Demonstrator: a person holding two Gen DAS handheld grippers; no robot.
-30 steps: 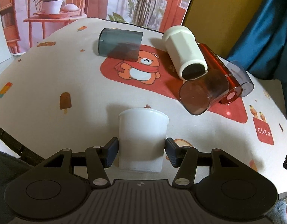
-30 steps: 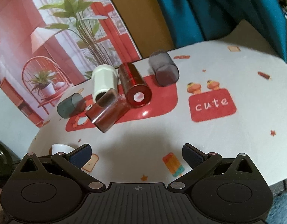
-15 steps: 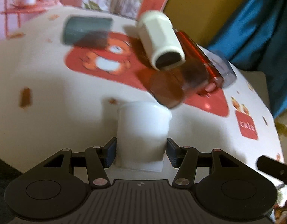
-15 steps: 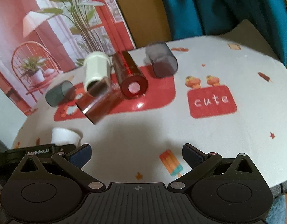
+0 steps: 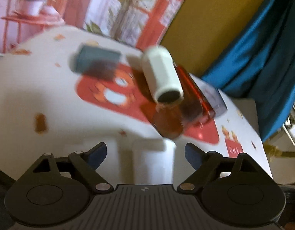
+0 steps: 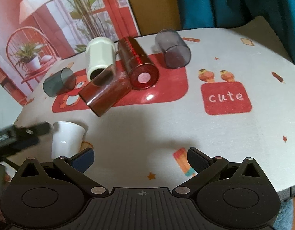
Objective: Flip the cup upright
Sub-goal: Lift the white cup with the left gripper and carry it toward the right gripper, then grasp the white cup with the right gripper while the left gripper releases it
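**White cup stood upright, both grippers open**

Although the left wrist view was blurred, the table (image 6: pixel 233 134) with its printed cloth was clear in the right wrist view, and it carried a group of cups lying on their sides near the far edge. These were a red cup (image 6: pixel 138 61), a cream cup (image 6: pixel 100 56), a brown transparent cup (image 6: pixel 104 92), a grey cup (image 6: pixel 173 48) and a dark teal cup (image 6: pixel 58 81).

Near the left front edge of the table, well apart from that group, the small white cup (image 6: pixel 67 140) stood with its mouth up and its long axis vertical. It looked like thin plastic or paper, so I judged it light, easy to tip and easy to crush. A gentle hold across the side wall, about the middle of its height, seemed the best place.

The left gripper (image 5: pixel 145 153) had its jaws spread wide on each side of the cup, with a gap on both sides, so it held nothing. The right gripper (image 6: pixel 140 158) was also wide open and empty, near the front edge of the table.
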